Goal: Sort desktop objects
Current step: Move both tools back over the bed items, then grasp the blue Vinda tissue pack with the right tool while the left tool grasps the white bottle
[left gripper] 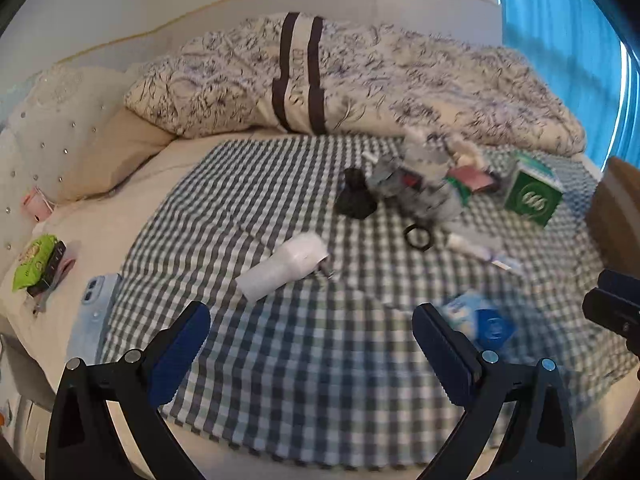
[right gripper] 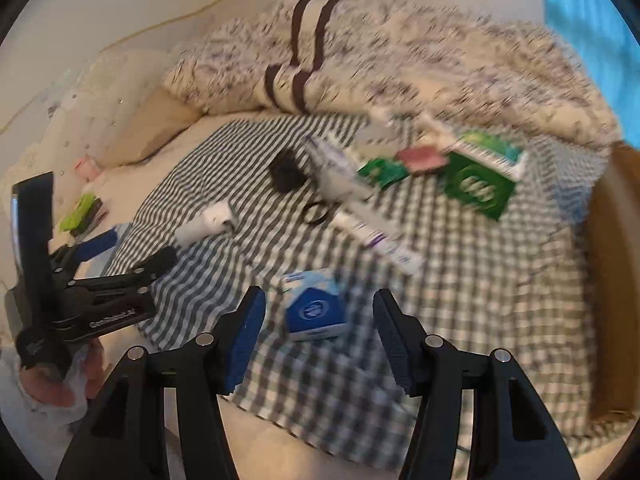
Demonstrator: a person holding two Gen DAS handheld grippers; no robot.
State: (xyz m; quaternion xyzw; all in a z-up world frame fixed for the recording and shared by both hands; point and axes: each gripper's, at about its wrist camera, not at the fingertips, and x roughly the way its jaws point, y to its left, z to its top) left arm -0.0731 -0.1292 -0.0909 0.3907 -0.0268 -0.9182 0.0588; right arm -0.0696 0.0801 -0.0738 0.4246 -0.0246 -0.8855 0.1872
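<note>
A checked cloth [left gripper: 280,360] [right gripper: 480,320] lies on a bed and carries the loose objects. My left gripper [left gripper: 312,344] hangs open over its near part, holding nothing. A white charger [left gripper: 286,270] [right gripper: 206,222] lies just beyond it. My right gripper [right gripper: 320,340] is open, and a blue and white box [right gripper: 314,306] [left gripper: 482,322] lies just ahead between its fingers. Farther back are a black object [left gripper: 354,198] [right gripper: 286,174], a black ring [left gripper: 418,236] [right gripper: 316,212], a white tube [right gripper: 376,238] [left gripper: 476,246] and a green box [left gripper: 532,194] [right gripper: 480,184]. Both views are blurred.
A patterned duvet [left gripper: 360,80] is bunched along the back of the bed. Left of the cloth lie a light blue phone [left gripper: 94,300], a green packet [left gripper: 34,262] and a pillow [left gripper: 60,128]. A brown box wall [right gripper: 612,280] stands at the right. A hand [right gripper: 56,380] holds the left gripper [right gripper: 112,256].
</note>
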